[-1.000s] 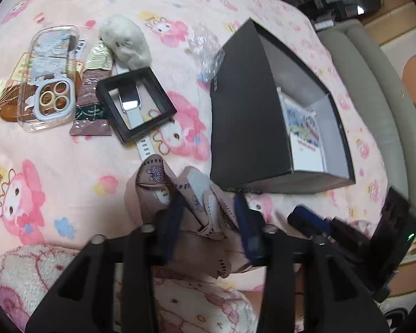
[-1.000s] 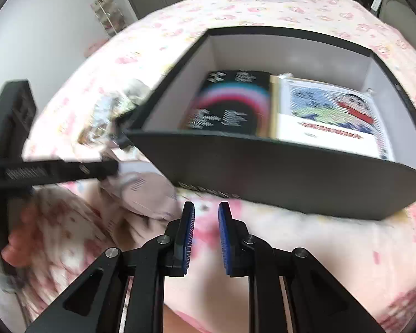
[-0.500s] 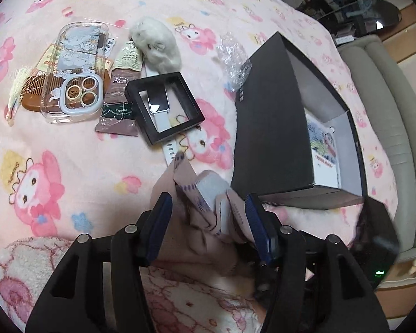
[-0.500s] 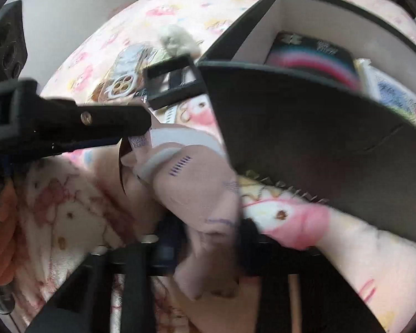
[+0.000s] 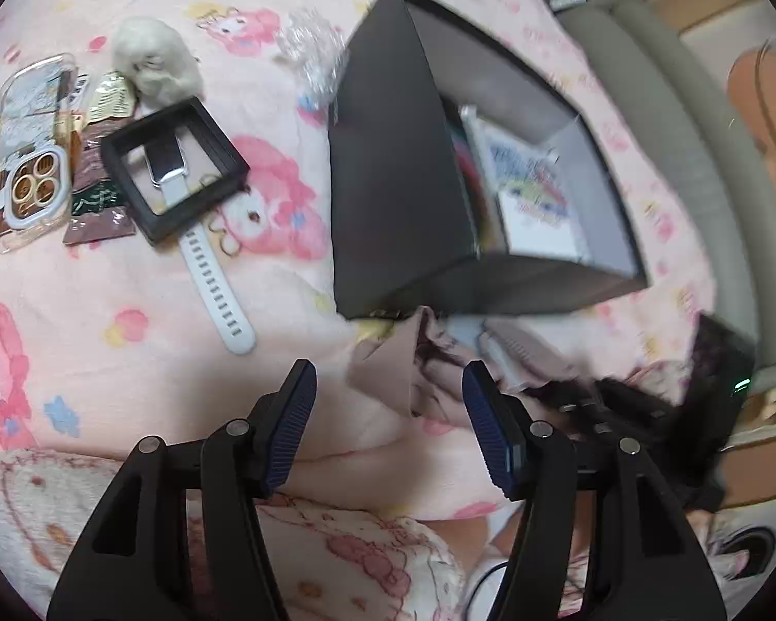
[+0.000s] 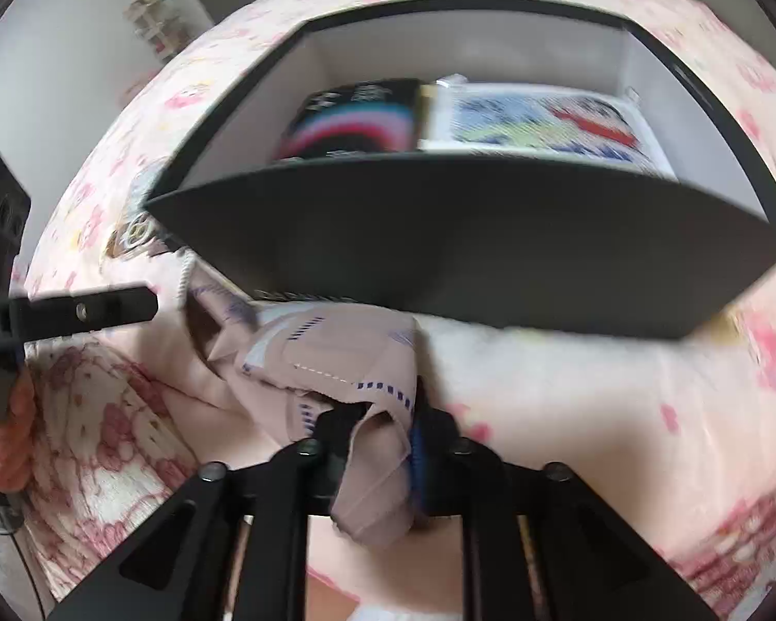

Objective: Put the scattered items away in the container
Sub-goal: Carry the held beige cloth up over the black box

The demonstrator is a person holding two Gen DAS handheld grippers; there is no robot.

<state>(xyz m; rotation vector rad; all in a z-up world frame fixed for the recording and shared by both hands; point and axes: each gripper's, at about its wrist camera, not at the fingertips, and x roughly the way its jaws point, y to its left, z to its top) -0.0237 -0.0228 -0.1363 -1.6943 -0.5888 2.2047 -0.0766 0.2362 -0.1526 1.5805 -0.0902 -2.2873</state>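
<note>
A beige patterned cloth pouch [image 6: 336,357] lies in front of the black box [image 6: 471,243]. My right gripper [image 6: 377,440] is shut on the pouch's near end. In the left wrist view the pouch [image 5: 429,362] sits just past my left gripper [image 5: 388,414], which is open and empty. The black box [image 5: 398,181] holds a dark packet [image 6: 357,119] and a cartoon-printed packet [image 6: 538,124].
On the pink blanket at left lie a white watch [image 5: 202,259] under a black frame case [image 5: 176,165], a clear phone case [image 5: 26,155], snack sachets [image 5: 98,196], a white plush [image 5: 155,62] and crumpled plastic [image 5: 310,57]. A grey sofa edge [image 5: 698,155] runs at right.
My left gripper has opened and let go of the pouch. My right gripper came in from the right and closed on the pouch.
</note>
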